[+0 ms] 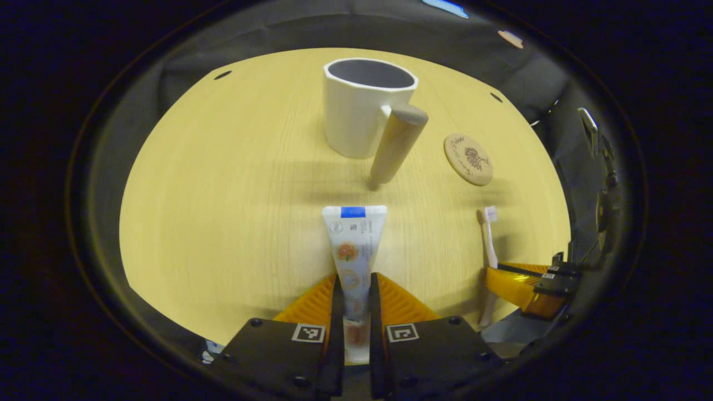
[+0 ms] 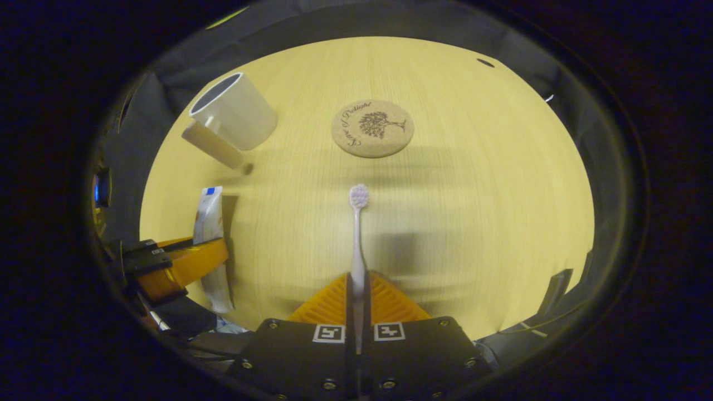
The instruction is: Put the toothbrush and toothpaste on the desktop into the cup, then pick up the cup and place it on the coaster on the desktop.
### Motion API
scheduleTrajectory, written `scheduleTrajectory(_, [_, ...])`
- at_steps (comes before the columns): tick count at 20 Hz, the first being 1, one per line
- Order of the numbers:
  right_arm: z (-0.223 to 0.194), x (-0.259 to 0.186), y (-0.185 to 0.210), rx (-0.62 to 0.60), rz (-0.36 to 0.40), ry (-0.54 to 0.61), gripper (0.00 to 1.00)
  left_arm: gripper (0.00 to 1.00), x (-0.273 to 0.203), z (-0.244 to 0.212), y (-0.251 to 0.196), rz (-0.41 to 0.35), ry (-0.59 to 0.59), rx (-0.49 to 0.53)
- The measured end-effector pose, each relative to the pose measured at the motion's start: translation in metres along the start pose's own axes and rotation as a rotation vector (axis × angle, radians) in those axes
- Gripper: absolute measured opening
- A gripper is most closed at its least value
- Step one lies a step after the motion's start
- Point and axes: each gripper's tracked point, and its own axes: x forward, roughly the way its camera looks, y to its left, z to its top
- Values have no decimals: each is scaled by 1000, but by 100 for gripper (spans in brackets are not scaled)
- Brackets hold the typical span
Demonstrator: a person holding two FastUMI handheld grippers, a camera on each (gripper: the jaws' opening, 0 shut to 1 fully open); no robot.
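One cup (image 1: 362, 106) stands upright on the table (image 1: 223, 195), white with a thick wooden handle, and what I can see of its grey inside holds nothing. In the right gripper view the same cup (image 2: 237, 111) sits far off to the left, its handle toward me.

My left gripper (image 1: 353, 303) is clamped on the toothpaste (image 1: 353, 245), both fingers pressing the lower part of the tube; its flat crimped end points toward the cup, and the cap end is hidden between my fingers. My right gripper (image 2: 356, 301) is closed on the toothbrush (image 2: 357, 239), gripping the handle, with the bristled head pointing toward the coaster (image 2: 372, 128). The rest of the handle is cut off behind the fingers.

The coaster lies flat and bare on the table, to the right of the cup and apart from it. I cannot tell whether tube or brush touches the tabletop.
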Motion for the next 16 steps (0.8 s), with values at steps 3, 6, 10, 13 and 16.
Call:
scheduleTrajectory(3, [14,-12,3,-13,22,-69,5,25,-10,11,0,-5,-64,-1])
scheduleTrajectory(6, [33,-26,9,0,71,-162,4,26,-20,25,2,-16,-128,-24])
scheduleTrajectory(10, [61,-43,14,31,135,-277,5,26,-37,44,8,-9,-214,-49])
scheduleTrajectory(13, [81,-58,16,36,167,-353,5,26,-47,60,12,-9,-281,-72])
scheduleTrajectory(16, [98,-72,19,27,194,-440,5,26,-61,76,16,-10,-362,-93])
